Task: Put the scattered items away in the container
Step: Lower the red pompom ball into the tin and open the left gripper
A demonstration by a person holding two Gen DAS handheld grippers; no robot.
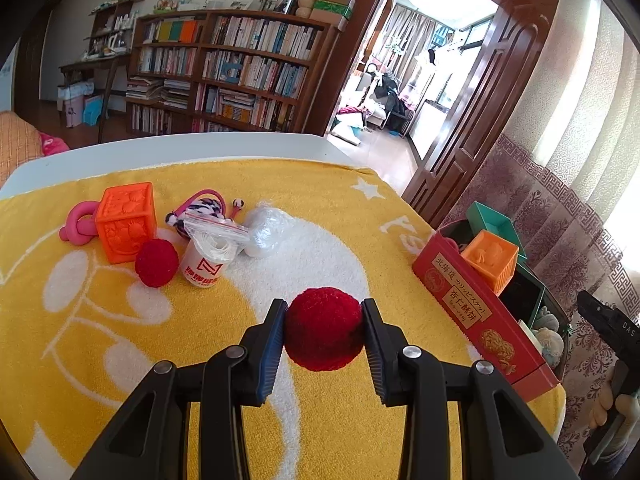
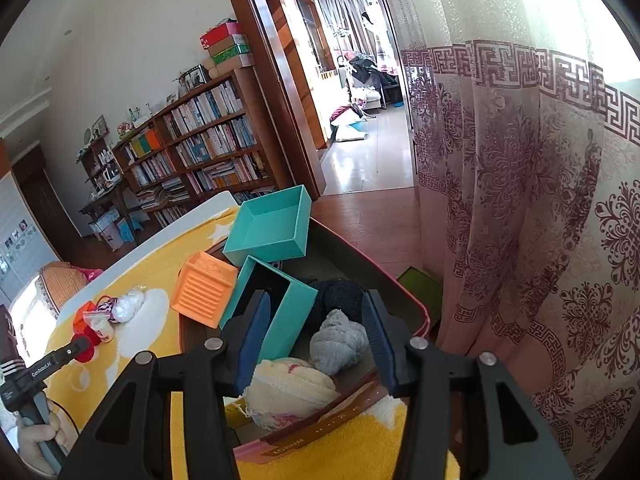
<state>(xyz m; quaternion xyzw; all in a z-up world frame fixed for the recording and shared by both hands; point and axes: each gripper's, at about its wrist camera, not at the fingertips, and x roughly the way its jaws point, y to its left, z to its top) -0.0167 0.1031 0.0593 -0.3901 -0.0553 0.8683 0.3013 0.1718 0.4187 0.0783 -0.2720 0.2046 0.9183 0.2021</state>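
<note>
Left of the red container [image 1: 472, 304], on the yellow towel [image 1: 100, 340], sit the leftovers — pink ring toy [image 1: 78, 226], orange cube [image 1: 126, 226], a small red pom-pom [image 1: 157, 263], white roll [image 1: 206, 260] with a zip bag, clear plastic wad [image 1: 266, 232]. All look light; the cube looks like soft rubber with embossed faces, best taken across two flat sides.

Nearer the container, the left gripper [image 1: 324, 330] is clamped on the red yarn ball [image 1: 324, 334], pads pressing its left and right sides, lifted clear of the towel by the look of it. Judged fuzzy, squashy, nearly weightless — won't slip, won't break, grip across the middle is fine.

Over the container itself, the right gripper [image 2: 316, 340] has its jaws apart with nothing pinched; grey sock bundle [image 2: 338, 340] and cream knit bundle [image 2: 290, 390] lie below. Teal boxes [image 2: 272, 232] and a second orange cube [image 2: 204, 294] crowd the far side, so the ball probably fits best at the near end.
</note>
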